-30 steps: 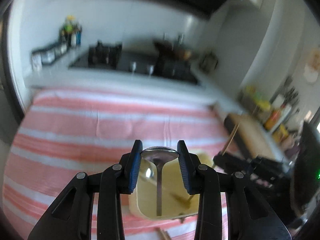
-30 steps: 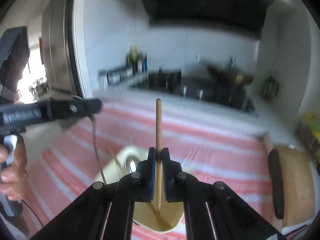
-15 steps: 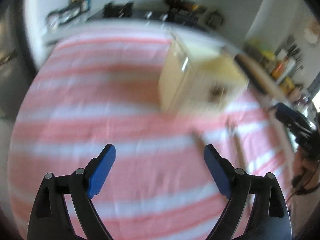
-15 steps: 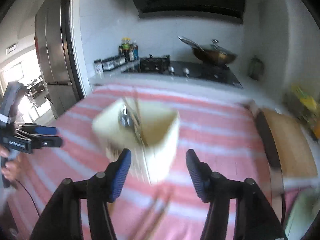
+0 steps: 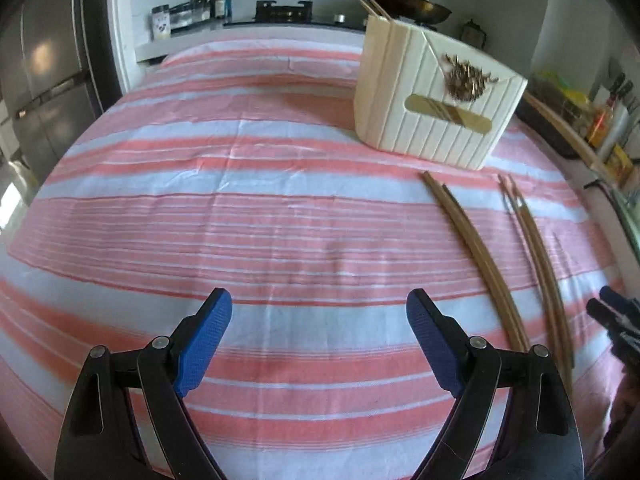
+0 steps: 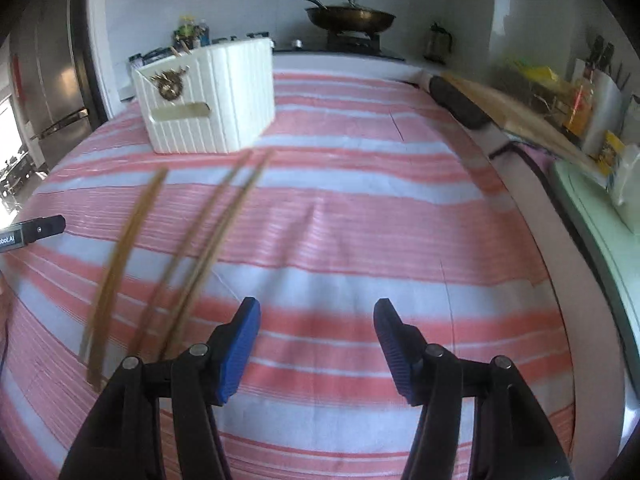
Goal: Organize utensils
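A white ribbed utensil holder [image 5: 436, 96] [image 6: 212, 96] stands on the striped cloth, with chopstick tips [image 5: 374, 6] sticking out of its top. Two pairs of wooden chopsticks lie on the cloth in front of it: one pair [image 5: 476, 252] [image 6: 124, 252] and a second pair [image 5: 536, 248] [image 6: 208, 240]. My left gripper [image 5: 316, 308] is open and empty, low over bare cloth to the left of the chopsticks. My right gripper [image 6: 316, 316] is open and empty, just right of the near ends of the chopsticks. What lies inside the holder is hidden.
The pink and white striped cloth [image 5: 240, 200] covers the table. A wooden cutting board [image 6: 516, 116] lies along the right edge, with bottles and packets [image 6: 592, 100] behind it. A wok [image 6: 350, 16] sits on the stove at the back, a fridge [image 5: 44, 92] at the left.
Both grippers were over the holder, the left shut on a spoon, the right on a chopstick. Both let go, opened, and dropped back low over the cloth.
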